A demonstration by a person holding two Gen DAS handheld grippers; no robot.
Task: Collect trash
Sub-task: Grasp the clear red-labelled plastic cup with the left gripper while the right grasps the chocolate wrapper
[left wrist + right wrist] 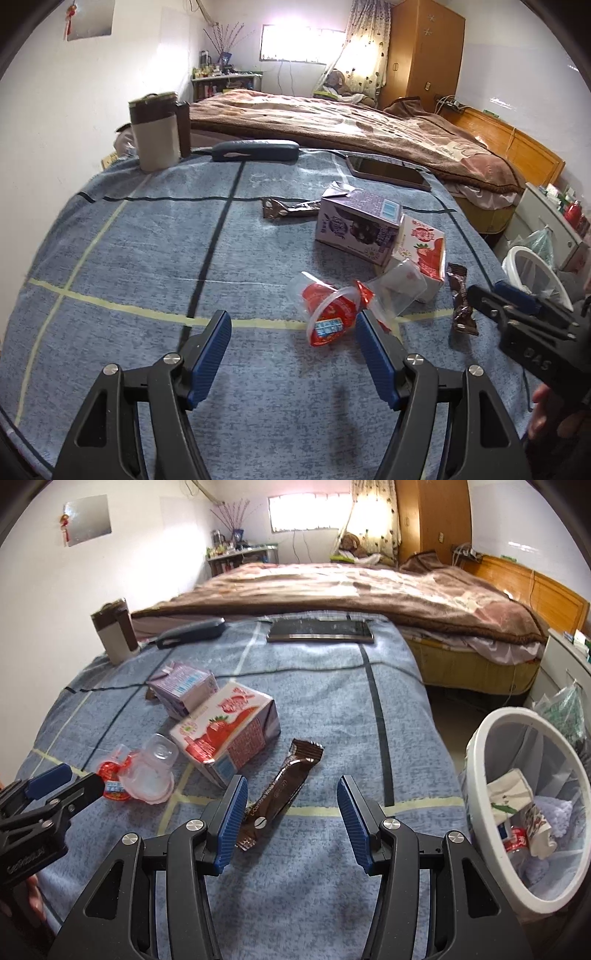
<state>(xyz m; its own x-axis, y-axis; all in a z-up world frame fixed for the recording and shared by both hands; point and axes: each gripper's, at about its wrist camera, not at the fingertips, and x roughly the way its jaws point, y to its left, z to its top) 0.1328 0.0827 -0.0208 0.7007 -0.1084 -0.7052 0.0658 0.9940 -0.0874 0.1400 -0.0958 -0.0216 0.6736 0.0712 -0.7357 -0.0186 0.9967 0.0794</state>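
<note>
- Our left gripper (293, 325) hangs over the blue checked cloth of the tabletop (147, 258) with its jaws spread and nothing between them; the right pad sits just beside the red-labelled plastic cup (327, 314), which lies on its side.
- Our right gripper (291, 794) is spread as well, and the lower end of the brown snack wrapper (282, 794) lies on the cloth by its left pad, not pinched.
- Behind the red cup lies a clear plastic cup (153, 775), touching it, and next to that the strawberry carton (229, 731) on its side.
- The purple carton (184, 688) sits just behind the strawberry one, and a second dark wrapper (288, 210) lies to its left in the left wrist view.
- A white bin (491, 738) stands off the right edge of the tabletop (already holding crumpled paper and a plastic bottle).
- At the far edge lie a phone (319, 629), a dark glasses case (192, 631) and a brown-and-cream container (112, 635).
</note>
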